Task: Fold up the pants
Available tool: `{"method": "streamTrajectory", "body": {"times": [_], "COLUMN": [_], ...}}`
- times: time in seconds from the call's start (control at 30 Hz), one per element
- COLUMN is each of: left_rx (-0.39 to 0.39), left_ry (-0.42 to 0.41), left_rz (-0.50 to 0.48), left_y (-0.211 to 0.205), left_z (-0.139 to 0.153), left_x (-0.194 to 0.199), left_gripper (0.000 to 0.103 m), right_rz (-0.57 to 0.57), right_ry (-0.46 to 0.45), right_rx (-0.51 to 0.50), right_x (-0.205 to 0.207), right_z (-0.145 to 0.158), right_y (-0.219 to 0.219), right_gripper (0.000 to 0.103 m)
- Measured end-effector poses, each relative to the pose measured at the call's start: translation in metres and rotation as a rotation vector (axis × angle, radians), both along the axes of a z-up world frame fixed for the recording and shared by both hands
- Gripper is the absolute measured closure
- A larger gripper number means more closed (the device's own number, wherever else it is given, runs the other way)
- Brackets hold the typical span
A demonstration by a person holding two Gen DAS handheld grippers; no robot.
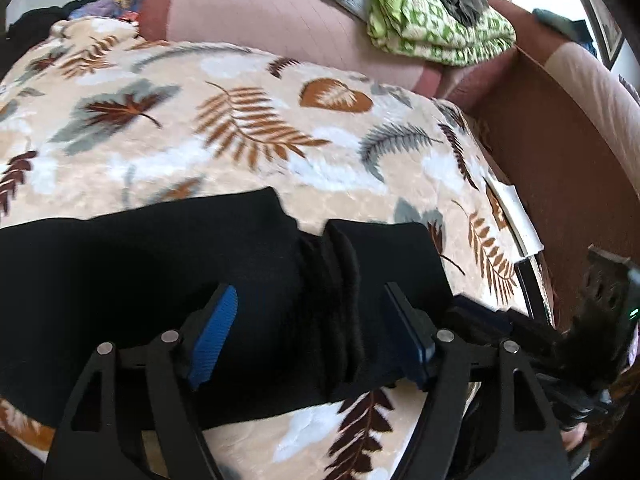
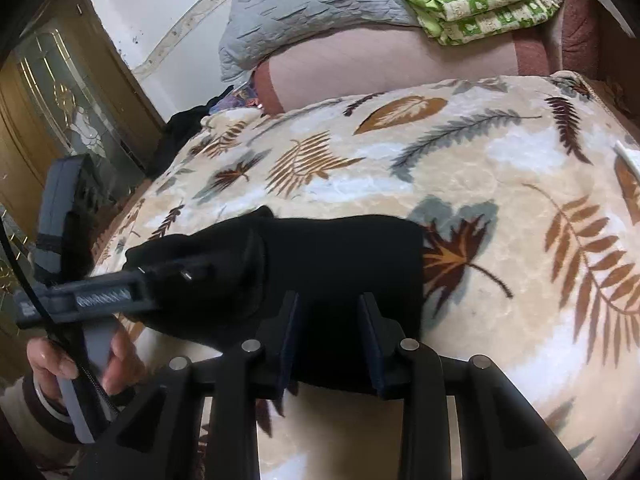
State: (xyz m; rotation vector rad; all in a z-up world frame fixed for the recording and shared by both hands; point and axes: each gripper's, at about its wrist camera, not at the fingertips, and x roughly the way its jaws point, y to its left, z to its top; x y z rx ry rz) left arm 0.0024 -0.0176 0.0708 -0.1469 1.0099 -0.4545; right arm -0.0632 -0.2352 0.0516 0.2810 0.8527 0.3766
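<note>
On leaf blanket [image 1: 248, 128], near front edge: black pants [image 1: 140, 280], folded small, lying long way left to right. Left gripper [image 1: 310, 330] jaws wide open over bunched middle fold. Right gripper [image 2: 328, 344] jaws part open, straddling pants' right end; grip unclear. Cloth looks soft, light, floppy; best to pinch at thick folded edge.

Your matte black left gripper [image 1: 310, 336] has ribbed blue pads [image 1: 216, 332] and silver pivot pins. Your right gripper [image 2: 329, 342] has dark navy pads. Your bare left hand [image 2: 80, 364] shows a dark cuff.
</note>
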Motion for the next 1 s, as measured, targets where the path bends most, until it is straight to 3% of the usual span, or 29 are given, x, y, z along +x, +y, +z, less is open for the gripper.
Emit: {"method": "streamTrajectory", "body": {"times": [0.13,0.47,0.67,0.87,1.0], "left_rx": [0.010,-0.023,-0.038,-0.038,-0.050], "left_ry": [-0.018,-0.029,-0.018,-0.001,0.017], "left_rz": [0.037,0.134,0.193,0.276,0.350], "left_y": [0.019,0.074,0.102,0.133,0.157], "left_z": [0.006,0.014,0.013,0.005,-0.001], "left_x": [-0.007,-0.031,-0.041,-0.050,-0.055], "left_gripper": [0.030,0.028,0.025,0.025,0.024], "right_rz": [0.015,0.014,0.019,0.012,0.034], "right_ry": [0.027,-0.043,0.043,-0.010,-0.059], "right_rx": [-0.052,-0.043,-0.058,-0.042,-0.006], "right_x": [0.001,-0.001,0.006,0.004,0.006], "right_z": [-0.020,0.015,-0.016,0.007,0.026], "right_y": [0.014,0.021,0.031,0.030,0.036], "right_gripper": [0.071,0.063,0.060,0.059,0.053]}}
